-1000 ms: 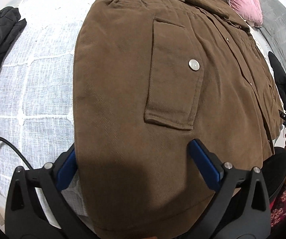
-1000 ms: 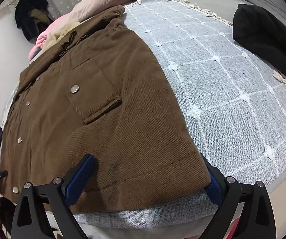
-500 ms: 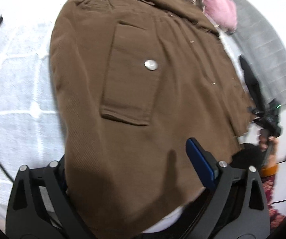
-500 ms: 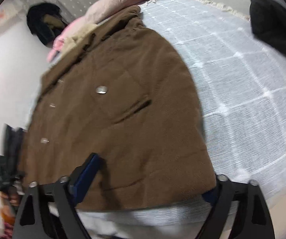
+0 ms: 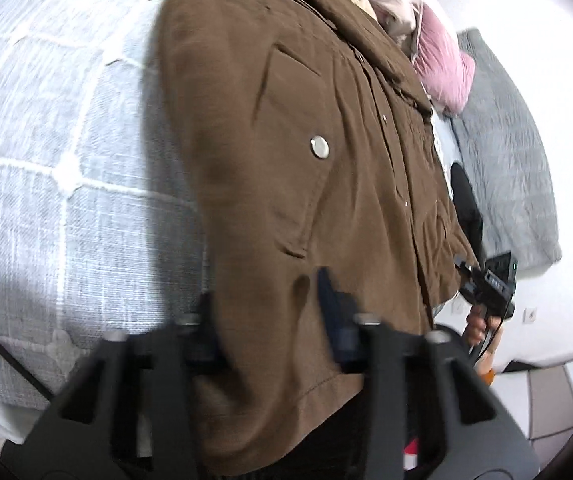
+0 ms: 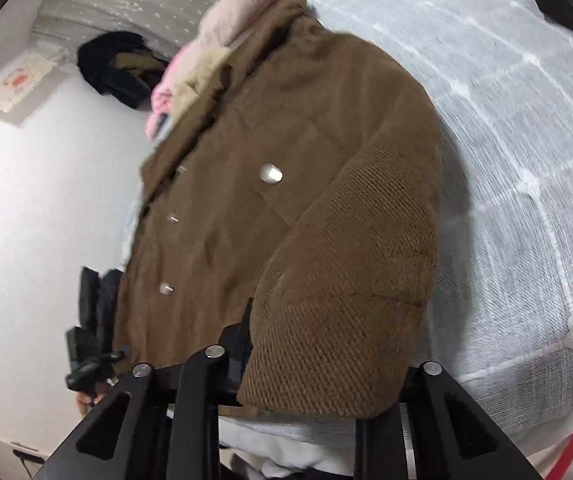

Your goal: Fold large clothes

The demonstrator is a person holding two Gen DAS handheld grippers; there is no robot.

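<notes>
A brown jacket (image 5: 286, 100) with metal snap buttons lies front up on a bed. My left gripper (image 5: 266, 308) is at its lower hem, jaws closing, with a bunched fold of the brown cloth pinched between the blue pads. My right gripper (image 6: 326, 360) is at the hem's other corner, jaws closing too. The brown jacket (image 6: 286, 120) rises there in a thick fold that hides the right finger. A hand holds the right gripper (image 5: 486, 284) at the far hem in the left wrist view. The left gripper (image 6: 86, 364) shows small in the right wrist view.
The jacket rests on a white-grey checked bedspread (image 5: 66, 160) (image 6: 526, 160). A pink pillow (image 5: 442, 64) and a grey blanket (image 5: 506, 140) lie beyond the collar. Dark clothes (image 6: 114, 64) sit by the wall. Tiled floor (image 5: 546, 400) shows past the bed's edge.
Both pairs of jaws have narrowed from wide apart onto the jacket's hem. The hem has bunched and lifted at both corners, and both views have tilted.
</notes>
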